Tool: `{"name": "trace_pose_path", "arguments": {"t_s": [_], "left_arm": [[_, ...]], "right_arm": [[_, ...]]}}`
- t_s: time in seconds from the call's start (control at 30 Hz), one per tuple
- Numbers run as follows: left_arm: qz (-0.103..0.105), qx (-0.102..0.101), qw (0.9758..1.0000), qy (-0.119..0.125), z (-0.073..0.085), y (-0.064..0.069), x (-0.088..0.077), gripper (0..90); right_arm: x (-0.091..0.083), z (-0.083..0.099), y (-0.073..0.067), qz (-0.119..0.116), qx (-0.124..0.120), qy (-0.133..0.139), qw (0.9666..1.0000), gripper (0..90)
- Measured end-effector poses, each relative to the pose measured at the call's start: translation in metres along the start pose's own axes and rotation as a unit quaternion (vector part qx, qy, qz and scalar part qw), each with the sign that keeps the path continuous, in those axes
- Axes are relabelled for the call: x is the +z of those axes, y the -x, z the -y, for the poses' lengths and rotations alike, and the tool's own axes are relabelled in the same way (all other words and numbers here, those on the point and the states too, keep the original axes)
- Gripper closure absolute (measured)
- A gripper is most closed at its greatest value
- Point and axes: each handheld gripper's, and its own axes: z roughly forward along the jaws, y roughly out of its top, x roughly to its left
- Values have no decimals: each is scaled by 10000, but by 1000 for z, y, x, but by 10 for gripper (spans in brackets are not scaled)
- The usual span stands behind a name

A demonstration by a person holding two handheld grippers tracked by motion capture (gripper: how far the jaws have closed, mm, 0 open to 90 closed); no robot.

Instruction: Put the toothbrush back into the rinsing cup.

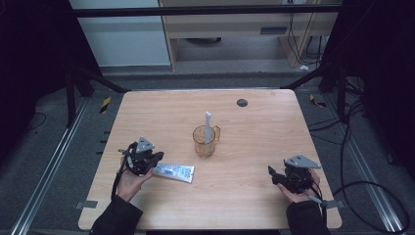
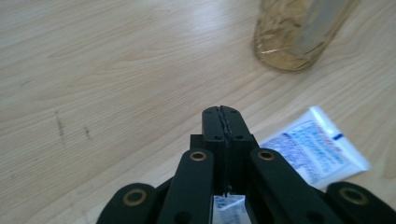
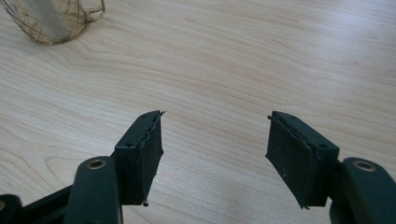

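Left gripper (image 1: 155, 157) at lower left of the high view, jaws pressed fully together, pinching nothing visible, though a white scrap peeks out beneath them in its own view. White toothpaste tube (image 1: 173, 172) lying flat just right of it, toward frame centre. Beyond, centre frame, amber cup (image 1: 204, 141) with a toothbrush (image 1: 208, 126) standing upright inside. Risk here: closed jaws could shove the tube instead of gripping it, or slide it toward the cup and tip it over. Right gripper (image 1: 272, 175) at lower right, jaws spread wide, empty, well apart from everything
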Motion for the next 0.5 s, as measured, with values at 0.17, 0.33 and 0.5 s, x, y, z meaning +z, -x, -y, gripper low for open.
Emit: {"name": "trace_pose_path", "arguments": {"t_s": [0.17,0.33,0.5], "left_arm": [[-101,24,9996,-254,4,-9,11,895],[-83,68,9989,-453,7,-11,15,895],[-14,116,9980,-618,9,-10,20,895]], "right_arm": [[2,0,-1,-6,-17,-36,10000,365],[2,1,-2,-25,-25,-87,10000,372],[4,2,-2,6,-76,-109,9999,370]]}}
